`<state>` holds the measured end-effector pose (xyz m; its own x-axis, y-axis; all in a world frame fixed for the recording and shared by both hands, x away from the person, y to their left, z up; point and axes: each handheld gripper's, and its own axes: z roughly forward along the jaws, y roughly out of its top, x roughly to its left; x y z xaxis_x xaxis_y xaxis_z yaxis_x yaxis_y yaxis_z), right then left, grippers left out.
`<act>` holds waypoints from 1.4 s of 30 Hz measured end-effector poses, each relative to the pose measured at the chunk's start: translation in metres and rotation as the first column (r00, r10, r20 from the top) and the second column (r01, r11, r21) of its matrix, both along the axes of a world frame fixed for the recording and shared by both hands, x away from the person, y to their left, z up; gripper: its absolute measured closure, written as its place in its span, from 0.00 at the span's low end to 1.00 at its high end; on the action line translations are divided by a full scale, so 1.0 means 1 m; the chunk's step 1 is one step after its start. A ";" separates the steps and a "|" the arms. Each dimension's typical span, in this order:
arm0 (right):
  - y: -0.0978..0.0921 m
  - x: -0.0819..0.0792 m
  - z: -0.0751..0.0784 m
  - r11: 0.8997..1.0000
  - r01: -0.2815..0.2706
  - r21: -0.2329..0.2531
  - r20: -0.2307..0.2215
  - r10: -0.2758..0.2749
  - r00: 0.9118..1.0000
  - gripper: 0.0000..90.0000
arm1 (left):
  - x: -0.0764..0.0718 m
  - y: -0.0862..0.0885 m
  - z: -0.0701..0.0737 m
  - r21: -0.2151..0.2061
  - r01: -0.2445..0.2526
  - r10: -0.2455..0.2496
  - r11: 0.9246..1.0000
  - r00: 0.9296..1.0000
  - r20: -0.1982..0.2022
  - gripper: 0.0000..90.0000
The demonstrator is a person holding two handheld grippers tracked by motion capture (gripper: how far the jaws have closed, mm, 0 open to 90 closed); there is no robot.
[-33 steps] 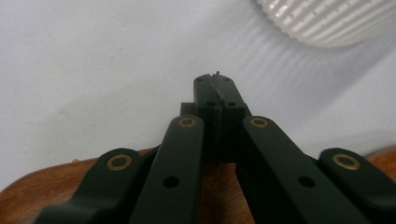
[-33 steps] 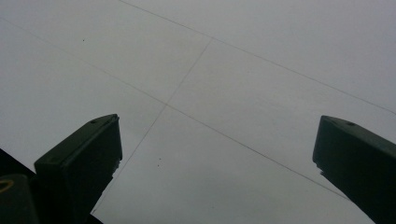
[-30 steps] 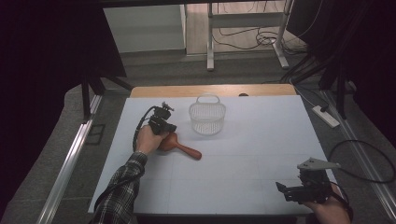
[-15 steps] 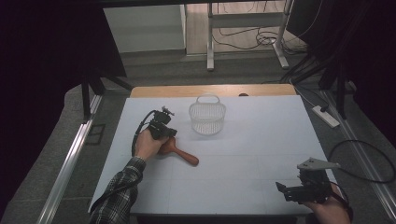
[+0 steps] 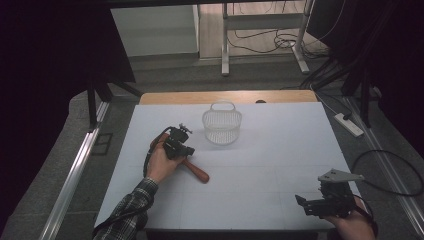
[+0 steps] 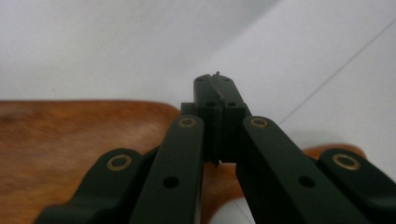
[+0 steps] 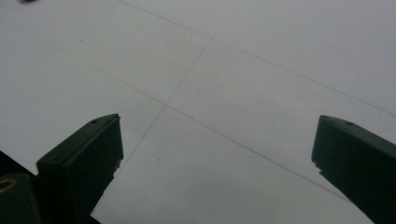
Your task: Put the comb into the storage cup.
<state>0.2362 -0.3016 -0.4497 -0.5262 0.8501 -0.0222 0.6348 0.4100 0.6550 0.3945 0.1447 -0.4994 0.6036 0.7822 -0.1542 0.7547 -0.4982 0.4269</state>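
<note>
A brown wooden utensil (image 5: pixel 197 171) lies on the white table (image 5: pixel 280 150), its handle end pointing toward the near right. My left gripper (image 5: pixel 183 148) rests on top of it, held in a hand. In the left gripper view that gripper (image 6: pixel 215 84) has its jaws pressed together with nothing between the tips, and the wooden utensil (image 6: pixel 70 135) passes underneath them. My right gripper (image 5: pixel 306 205) is low at the near right corner. In its own view the right gripper (image 7: pixel 217 140) stands wide open over bare table.
A white wire basket (image 5: pixel 222 125) with a small handle stands upright just beyond and right of the left gripper. A wooden strip (image 5: pixel 225 96) runs along the table's far edge. Cables trail on the floor at the right.
The left hand and its gripper have slid a little toward the near edge, and the wooden utensil has shifted the same way. The right gripper has not moved.
</note>
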 end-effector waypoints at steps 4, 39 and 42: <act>0.000 0.000 0.000 1.000 -0.005 0.000 -0.006 0.005 1.000 0.02 | -0.007 -0.003 -0.003 0.017 0.007 -0.006 1.000 1.000 -0.003 0.99; 0.002 -0.001 0.000 1.000 -0.021 -0.009 0.005 0.021 1.000 0.02 | -0.065 0.046 -0.010 0.005 -0.057 0.057 0.998 0.994 -0.089 0.99; 0.002 -0.001 0.000 1.000 -0.021 -0.010 0.005 0.021 1.000 0.02 | -0.068 0.053 -0.009 0.005 -0.066 0.066 0.998 0.994 -0.085 0.99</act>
